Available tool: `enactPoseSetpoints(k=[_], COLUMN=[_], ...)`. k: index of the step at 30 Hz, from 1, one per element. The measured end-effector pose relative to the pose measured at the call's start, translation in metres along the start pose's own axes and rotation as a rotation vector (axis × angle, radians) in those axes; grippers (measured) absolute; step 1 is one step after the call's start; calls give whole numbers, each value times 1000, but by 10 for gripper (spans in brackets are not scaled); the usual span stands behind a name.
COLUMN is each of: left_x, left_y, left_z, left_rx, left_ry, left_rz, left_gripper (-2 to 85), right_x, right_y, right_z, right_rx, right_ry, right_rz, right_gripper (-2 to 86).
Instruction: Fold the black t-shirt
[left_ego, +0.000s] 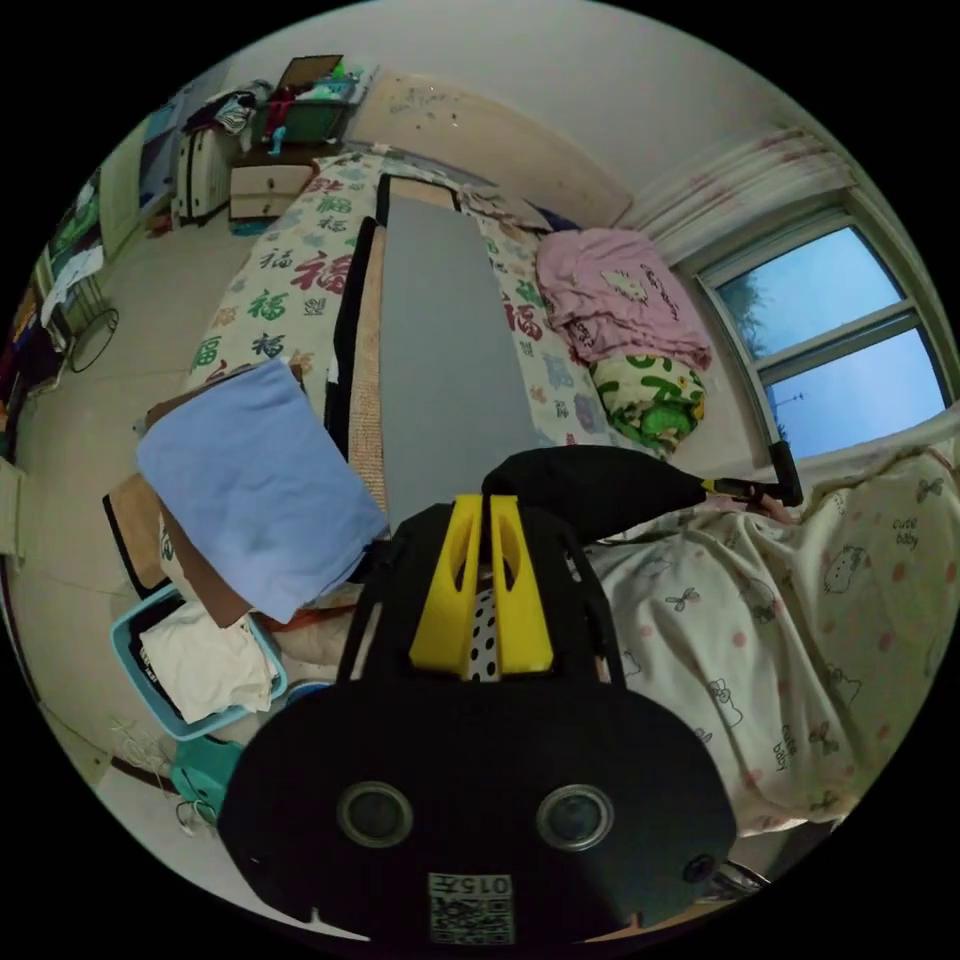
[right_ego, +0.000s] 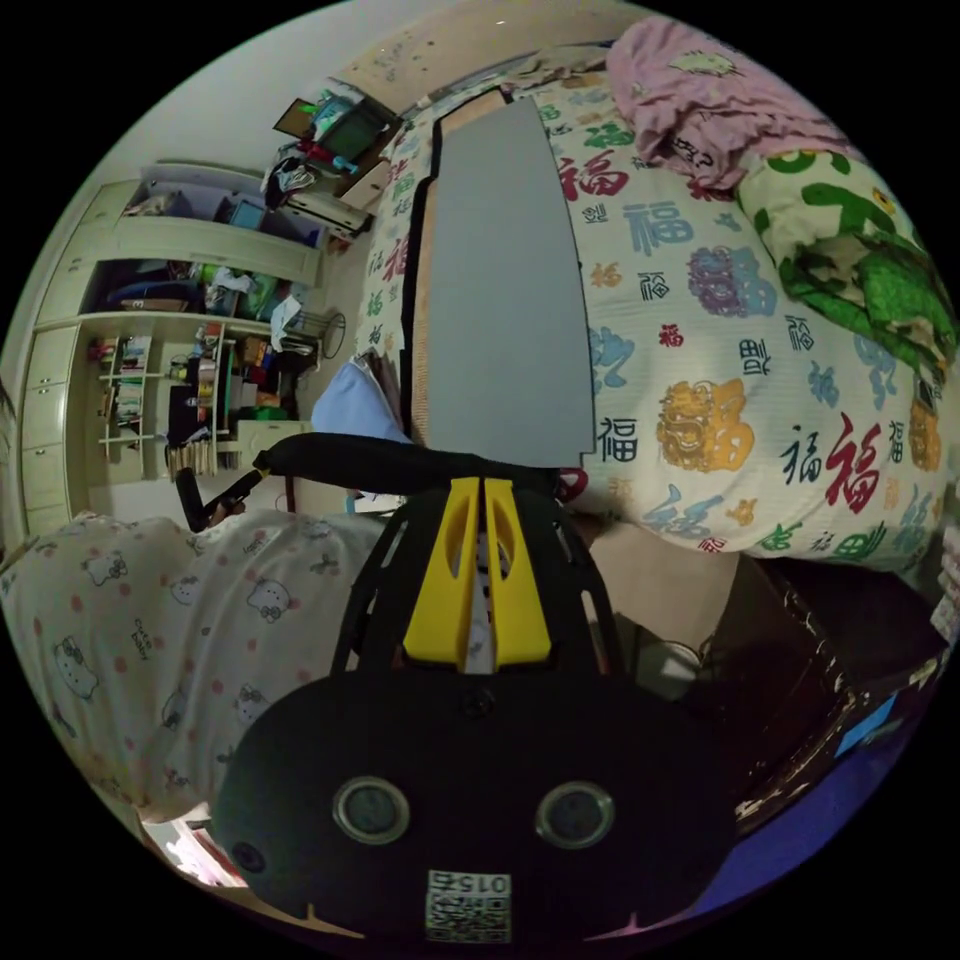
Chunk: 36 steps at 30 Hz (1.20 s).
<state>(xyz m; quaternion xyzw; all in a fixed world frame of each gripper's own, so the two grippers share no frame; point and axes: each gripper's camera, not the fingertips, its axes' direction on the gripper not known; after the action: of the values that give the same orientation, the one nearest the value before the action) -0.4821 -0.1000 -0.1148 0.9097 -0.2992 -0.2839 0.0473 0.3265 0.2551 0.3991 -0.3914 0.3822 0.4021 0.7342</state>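
Note:
The black t-shirt hangs bunched and stretched in the air between both grippers, in front of a person's patterned top. My left gripper has its yellow jaws closed together on one end of the shirt. The right gripper holds the far end in the left gripper view. In the right gripper view my right gripper is shut on the black t-shirt, which runs left to the left gripper. How much of the shirt hangs below is hidden by the gripper bodies.
Ahead lies a bed with a patterned sheet and a long grey mat on it. A pink blanket and green quilt sit near the window. A blue cloth and a blue basket stand at the left.

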Motion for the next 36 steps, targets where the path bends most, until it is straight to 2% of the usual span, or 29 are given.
enactPoseSetpoints(k=[9, 12, 14, 17, 21, 25, 30, 36], left_x=[71, 86, 90, 84, 100, 134, 148, 172], left_y=[-115, -181, -230, -312, -381, -382, -345, -339], left_z=[-5, 14, 38, 97, 125, 136, 189, 230], left_rx=[-117, -137, -132, -86, 4, -47, -328, -505], left_ry=[20, 17, 8, -95, -300, -284, -306, -363], left_rz=[18, 58, 80, 32, -117, -116, -186, -200], left_gripper=[4, 6, 9, 22, 58, 71, 77, 79], right_x=[76, 104, 125, 155, 180, 234, 319, 387], right_y=[-47, -105, -177, -280, -340, -337, -310, -302], right_z=[-64, -73, -65, -41, -34, -10, 34, 83], right_rx=[-20, -21, -1, 45, 88, 1, -168, -346], right_ry=[-34, -8, 70, 142, 185, 187, 209, 291], right_rz=[49, 6, -30, 17, 38, 84, 262, 376], right_gripper=[-3, -1, 3, 14, 49, 81, 98, 125])
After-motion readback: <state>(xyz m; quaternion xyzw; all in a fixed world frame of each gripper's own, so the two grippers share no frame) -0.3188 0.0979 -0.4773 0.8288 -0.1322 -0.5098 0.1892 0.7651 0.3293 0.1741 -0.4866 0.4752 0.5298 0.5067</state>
